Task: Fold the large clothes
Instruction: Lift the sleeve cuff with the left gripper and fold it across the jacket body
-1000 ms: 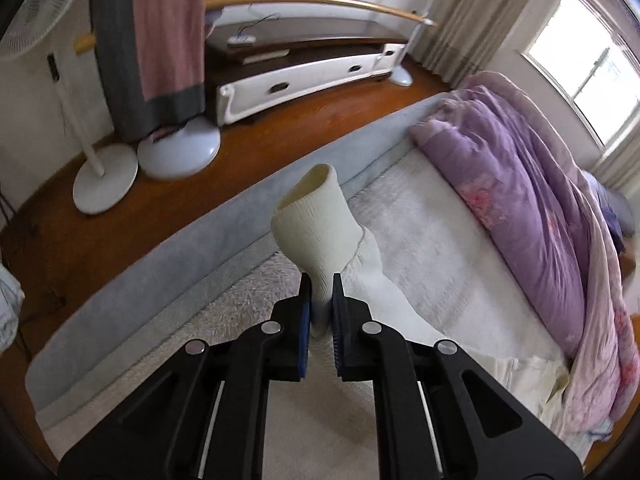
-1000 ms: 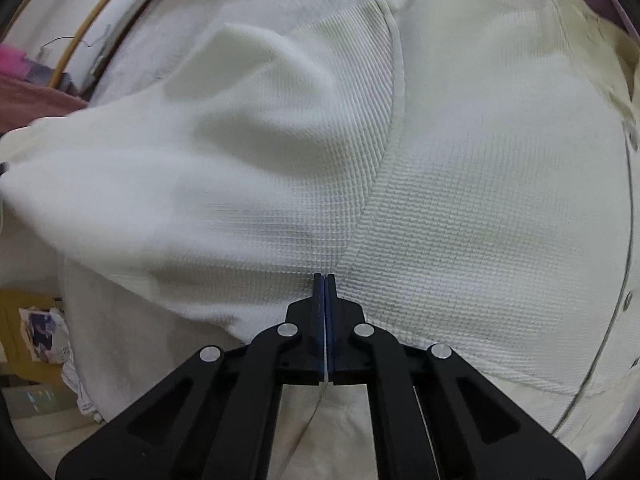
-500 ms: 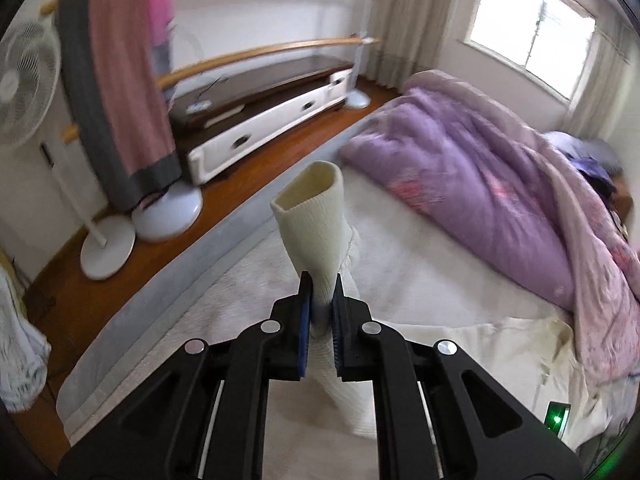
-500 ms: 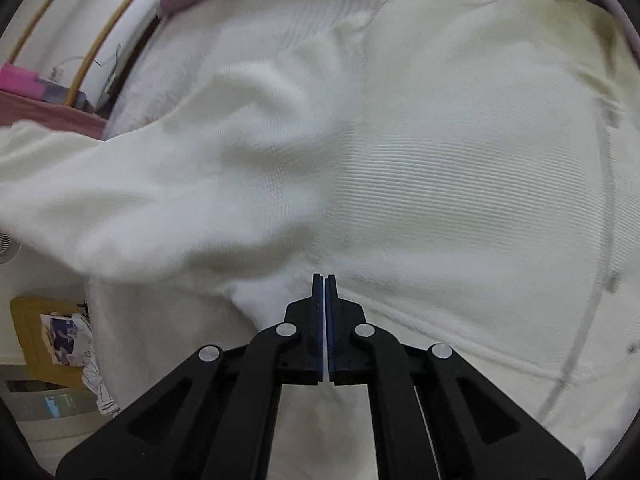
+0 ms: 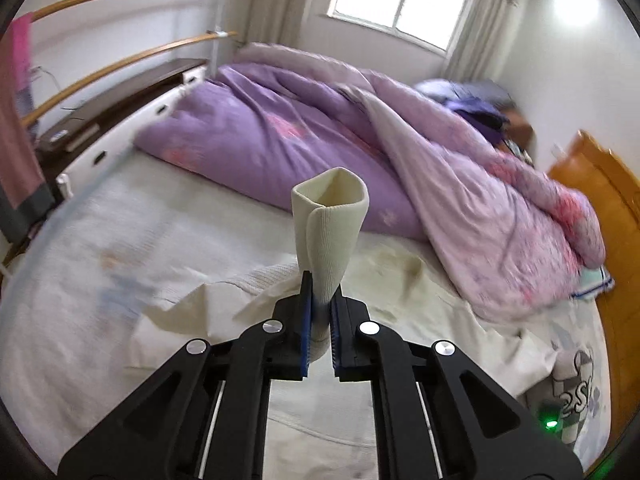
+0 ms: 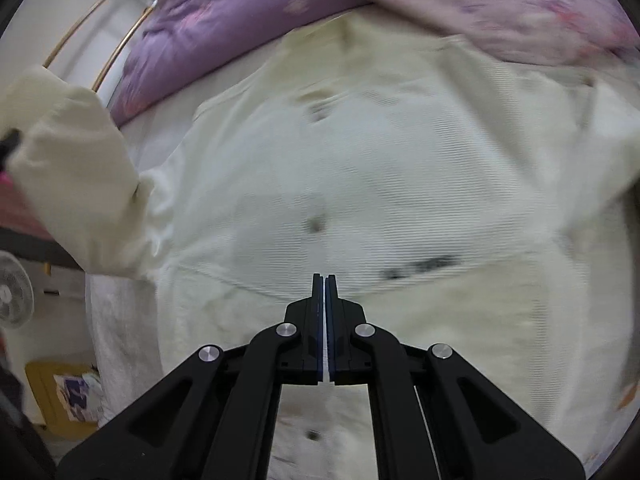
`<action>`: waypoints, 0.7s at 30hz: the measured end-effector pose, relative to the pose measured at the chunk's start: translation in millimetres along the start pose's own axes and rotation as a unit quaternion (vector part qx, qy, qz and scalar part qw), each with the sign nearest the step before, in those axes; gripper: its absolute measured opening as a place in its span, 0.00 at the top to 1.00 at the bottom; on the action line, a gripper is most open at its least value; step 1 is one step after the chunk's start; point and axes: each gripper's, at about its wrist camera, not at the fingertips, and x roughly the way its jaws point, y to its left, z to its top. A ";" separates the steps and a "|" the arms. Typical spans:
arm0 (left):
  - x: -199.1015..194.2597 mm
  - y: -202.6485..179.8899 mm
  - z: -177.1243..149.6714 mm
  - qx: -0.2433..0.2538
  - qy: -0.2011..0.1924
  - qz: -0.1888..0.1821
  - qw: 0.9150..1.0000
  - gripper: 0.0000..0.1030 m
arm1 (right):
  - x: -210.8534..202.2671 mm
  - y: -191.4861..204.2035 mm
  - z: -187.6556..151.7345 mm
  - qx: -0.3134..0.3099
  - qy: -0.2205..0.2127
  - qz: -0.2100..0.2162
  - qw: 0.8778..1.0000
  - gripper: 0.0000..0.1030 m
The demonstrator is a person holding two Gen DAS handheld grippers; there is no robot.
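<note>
A cream knitted cardigan (image 6: 360, 160) lies spread on the bed, blurred by motion. My left gripper (image 5: 320, 284) is shut on its sleeve just below the ribbed cuff (image 5: 332, 216), which stands up above the pads. That raised sleeve (image 6: 72, 160) also shows at the left of the right wrist view. More of the cardigan's body (image 5: 384, 264) lies rumpled below the cuff. My right gripper (image 6: 324, 278) is shut, with a thin strip of pale cloth between its pads. Folds of the cardigan run to its tip.
A purple quilt (image 5: 280, 132) is heaped along the far side of the bed, close to the cardigan. The white bed cover (image 5: 100, 260) stretches to the left. Curved wooden rails (image 5: 120, 60) and a low cabinet (image 5: 120, 92) stand beyond. A fan (image 6: 12, 292) and a yellow box (image 6: 60, 392) are on the floor.
The left gripper swung with the cuff from the floor side toward the quilt and window. The right gripper rose and drew back, so the cardigan looks smaller and the quilt has come into view.
</note>
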 end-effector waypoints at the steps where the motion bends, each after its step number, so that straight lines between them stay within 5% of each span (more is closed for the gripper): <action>1: 7.7 -14.9 -7.0 0.001 0.006 -0.005 1.000 0.93 | -11.4 -17.4 0.6 0.011 -0.006 0.007 1.000 0.95; 8: 67.2 -110.1 -76.8 0.040 0.057 -0.022 0.997 0.93 | -37.2 -99.9 6.7 0.073 -0.019 0.035 0.997 0.95; 15: 122.6 -149.5 -141.1 0.058 0.115 -0.058 0.990 0.90 | -25.5 -144.7 11.6 0.133 -0.018 0.047 0.990 0.92; 17: 130.5 -153.8 -150.2 0.059 0.125 -0.066 0.988 0.79 | -20.7 -153.9 12.9 0.152 -0.018 0.053 0.987 0.89; 19: 135.7 -150.4 -156.9 0.052 0.146 -0.083 0.984 0.25 | -14.5 -161.7 14.1 0.173 -0.017 0.062 0.983 0.79; 21: 128.1 -140.5 -160.3 0.049 0.127 -0.093 0.986 0.23 | -9.3 -163.8 15.3 0.187 -0.019 0.069 0.980 0.65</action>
